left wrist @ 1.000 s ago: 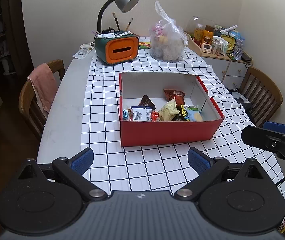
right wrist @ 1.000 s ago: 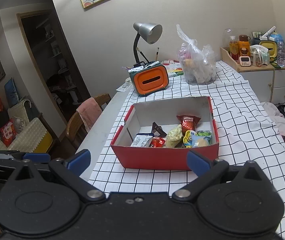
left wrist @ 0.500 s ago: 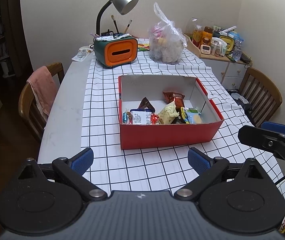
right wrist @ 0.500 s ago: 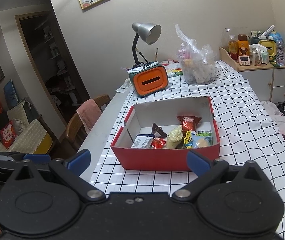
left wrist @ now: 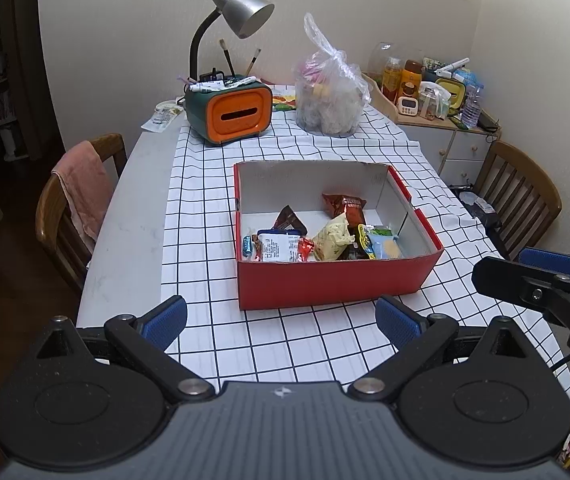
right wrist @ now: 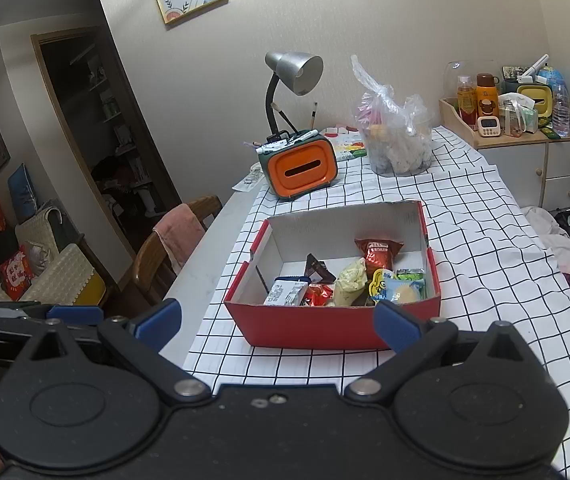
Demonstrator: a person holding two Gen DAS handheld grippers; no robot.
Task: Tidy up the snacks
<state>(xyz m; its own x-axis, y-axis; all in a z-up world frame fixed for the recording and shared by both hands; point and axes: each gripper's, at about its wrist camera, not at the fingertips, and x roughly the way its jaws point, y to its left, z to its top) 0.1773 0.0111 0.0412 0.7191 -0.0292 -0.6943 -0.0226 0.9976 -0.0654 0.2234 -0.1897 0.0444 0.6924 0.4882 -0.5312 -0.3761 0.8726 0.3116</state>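
Note:
A red cardboard box stands on the checked tablecloth. Several snack packets lie in its near half: a white packet, a pale yellow-green bag, a red-brown bag and a blue-yellow packet. My left gripper is open and empty, held back from the box's near wall. My right gripper is open and empty, also short of the box; one of its arms shows at the right in the left wrist view.
An orange and green desk organiser with a grey lamp and a tied clear plastic bag stand at the table's far end. Wooden chairs stand left and right. A cluttered cabinet is far right.
Both grippers have drawn back slightly and tilted up, so the box sits a little lower in both views. Both stay open and empty.

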